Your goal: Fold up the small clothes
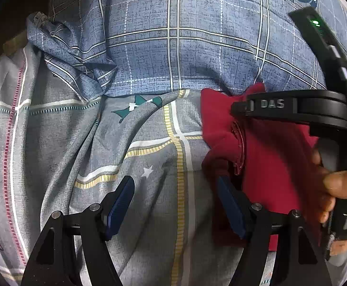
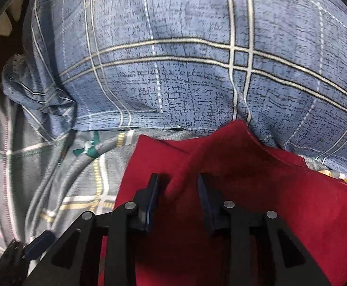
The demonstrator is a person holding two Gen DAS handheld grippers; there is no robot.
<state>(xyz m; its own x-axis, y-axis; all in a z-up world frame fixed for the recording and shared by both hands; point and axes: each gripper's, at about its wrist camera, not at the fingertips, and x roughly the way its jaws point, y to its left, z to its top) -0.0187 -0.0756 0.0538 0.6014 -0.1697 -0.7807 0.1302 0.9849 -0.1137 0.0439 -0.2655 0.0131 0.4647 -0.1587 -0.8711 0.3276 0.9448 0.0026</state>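
A red garment [image 2: 233, 190] is spread on a grey checked sheet [image 1: 78, 143], just below a blue plaid pillow [image 1: 173, 47]. The right gripper [image 2: 178, 186] is seen over it, a raised fold of cloth between its part-closed fingers; whether the fold is pinched cannot be told. The left gripper [image 1: 175, 186] is held wide open over the sheet, one finger [image 1: 228, 200] at the garment's edge.

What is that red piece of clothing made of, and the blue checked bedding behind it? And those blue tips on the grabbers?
Red garment: looks like soft, matte knit or fleece; it drapes in rounded folds, no shine.
Blue checked bedding: probably padded printed woven cotton or similar; puffy, matte, printed grid.
Blue pads on the left gripper: seemingly rubber or soft plastic, smooth, on black rigid arms; hard to be sure.
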